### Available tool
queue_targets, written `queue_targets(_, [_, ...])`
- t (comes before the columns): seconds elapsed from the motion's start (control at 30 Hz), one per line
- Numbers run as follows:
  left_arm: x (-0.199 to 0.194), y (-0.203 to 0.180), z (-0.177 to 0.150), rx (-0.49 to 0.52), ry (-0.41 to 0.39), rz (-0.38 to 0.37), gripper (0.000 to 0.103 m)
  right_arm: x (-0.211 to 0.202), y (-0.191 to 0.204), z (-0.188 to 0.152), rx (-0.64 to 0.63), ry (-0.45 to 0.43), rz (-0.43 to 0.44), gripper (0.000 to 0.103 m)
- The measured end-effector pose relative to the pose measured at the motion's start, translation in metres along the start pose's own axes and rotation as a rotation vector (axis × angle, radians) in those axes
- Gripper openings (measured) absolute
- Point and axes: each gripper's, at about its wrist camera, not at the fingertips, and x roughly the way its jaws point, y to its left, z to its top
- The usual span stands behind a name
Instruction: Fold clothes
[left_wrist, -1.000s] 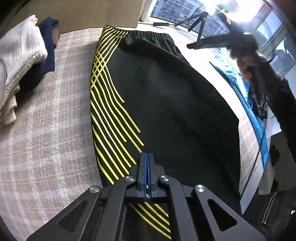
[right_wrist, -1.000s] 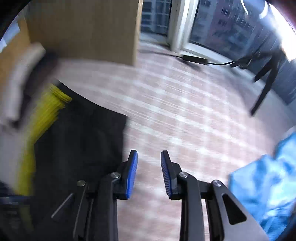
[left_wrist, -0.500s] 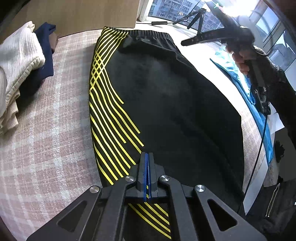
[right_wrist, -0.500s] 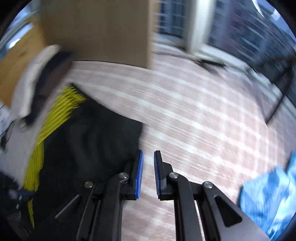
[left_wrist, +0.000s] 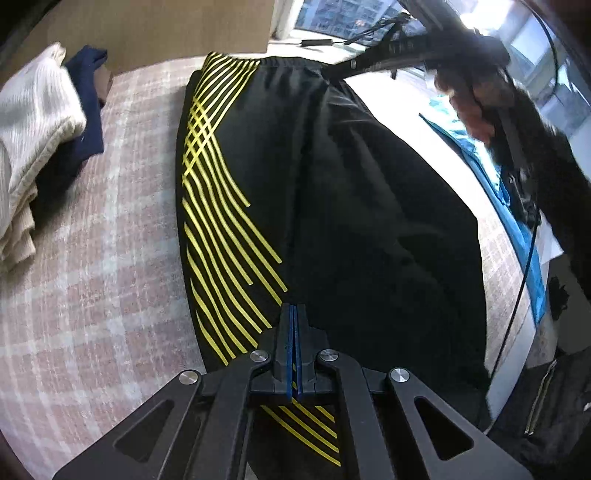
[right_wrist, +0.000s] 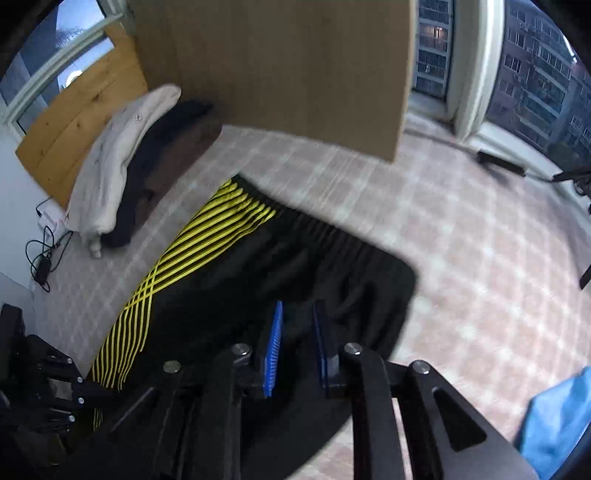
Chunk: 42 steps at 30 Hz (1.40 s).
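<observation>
In the left wrist view the left gripper (left_wrist: 294, 314) is pinching the near hem of the black shorts (left_wrist: 369, 221) lying flat on the plaid bedspread (left_wrist: 92, 277), while in the right wrist view the right gripper (right_wrist: 297, 314) is hovering spread above the shorts' waistband corner, with bare bedspread lying rightward.

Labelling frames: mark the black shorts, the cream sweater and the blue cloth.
black shorts (left_wrist: 369, 206), left wrist view, plain black panel.
cream sweater (left_wrist: 33, 122), left wrist view, ribbed top fold.
blue cloth (right_wrist: 557, 421), right wrist view, visible corner.
</observation>
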Motion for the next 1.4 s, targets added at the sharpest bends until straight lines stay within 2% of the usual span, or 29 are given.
queue_targets(0.07, [-0.013, 0.003, 0.013, 0.005, -0.038, 0.024, 0.001, 0.023, 0.007, -0.003, -0.039, 0.063, -0.012, 0.017])
queue_targets(0.1, [-0.020, 0.005, 0.022, 0.015, -0.069, 0.032, 0.001, 0.023, 0.009, -0.004, -0.056, 0.058, -0.035, 0.017])
queue_targets(0.13, [-0.023, 0.008, 0.031, 0.023, -0.086, 0.032, 0.003, 0.013, 0.009, -0.004, -0.048, 0.025, -0.054, 0.017])
queue_targets(0.2, [-0.018, 0.017, 0.048, 0.042, -0.086, 0.036, 0.004, -0.017, 0.003, -0.011, 0.016, -0.032, -0.026, 0.017])
queue_targets(0.27, [-0.005, 0.030, 0.065, 0.053, -0.048, 0.070, 0.002, -0.052, 0.000, -0.024, 0.069, -0.100, 0.020, 0.017])
queue_targets(0.33, [0.007, 0.044, 0.072, 0.067, -0.010, 0.112, 0.004, -0.081, 0.013, -0.051, 0.088, -0.126, 0.067, 0.017])
queue_targets(0.4, [0.012, 0.062, 0.071, 0.057, 0.012, 0.128, 0.002, -0.084, 0.021, -0.076, 0.138, -0.104, 0.120, 0.017])
queue_targets(0.43, [0.010, 0.068, 0.070, 0.040, 0.010, 0.108, 0.003, -0.079, 0.022, -0.089, 0.159, -0.078, 0.130, 0.017])
queue_targets(0.53, [-0.009, 0.076, 0.065, 0.057, -0.018, 0.134, 0.003, -0.054, 0.022, -0.123, 0.195, 0.037, 0.091, 0.017])
queue_targets(0.57, [-0.021, 0.078, 0.062, 0.059, -0.038, 0.129, 0.003, -0.053, 0.022, -0.133, 0.222, 0.047, 0.086, 0.017])
queue_targets(0.63, [-0.047, 0.083, 0.046, 0.050, -0.072, 0.084, 0.003, -0.073, 0.018, -0.152, 0.317, -0.014, 0.097, 0.017])
queue_targets(0.7, [-0.065, 0.084, 0.031, 0.047, -0.089, 0.043, 0.003, -0.100, 0.010, -0.170, 0.421, -0.116, 0.104, 0.017])
queue_targets(0.77, [-0.076, 0.081, 0.019, 0.044, -0.096, -0.034, 0.003, -0.122, 0.007, -0.188, 0.479, -0.191, 0.044, 0.017])
queue_targets(0.87, [-0.068, 0.051, 0.010, 0.105, -0.069, -0.118, 0.003, -0.106, 0.015, -0.187, 0.439, -0.140, -0.025, 0.017])
queue_targets(0.93, [-0.059, 0.025, -0.001, 0.188, -0.010, -0.119, 0.003, -0.094, 0.021, -0.186, 0.417, -0.105, -0.059, 0.015])
queue_targets(1.0, [-0.042, 0.013, -0.010, 0.235, 0.053, -0.108, 0.004, -0.076, 0.030, -0.185, 0.414, -0.064, -0.038, 0.015])
queue_targets(1.07, [-0.020, -0.004, -0.006, 0.270, 0.100, -0.070, 0.005, -0.066, 0.043, -0.181, 0.387, -0.034, -0.026, 0.015])
queue_targets(1.1, [-0.010, -0.006, -0.003, 0.280, 0.121, -0.056, 0.005, -0.065, 0.051, -0.179, 0.354, -0.029, -0.067, 0.015])
queue_targets(1.17, [-0.010, -0.003, -0.006, 0.269, 0.119, -0.066, 0.005, -0.068, 0.055, -0.176, 0.311, -0.018, -0.169, 0.015])
queue_targets(1.23, [-0.021, 0.004, -0.009, 0.255, 0.099, -0.070, 0.005, -0.073, 0.039, -0.179, 0.351, -0.007, -0.213, 0.015])
queue_targets(1.33, [-0.042, 0.024, -0.002, 0.187, 0.041, -0.078, 0.006, -0.076, 0.015, -0.180, 0.425, -0.006, -0.229, 0.016])
queue_targets(1.4, [-0.053, 0.044, 0.001, 0.113, 0.025, -0.096, 0.010, -0.084, 0.011, -0.173, 0.460, -0.046, -0.170, 0.019])
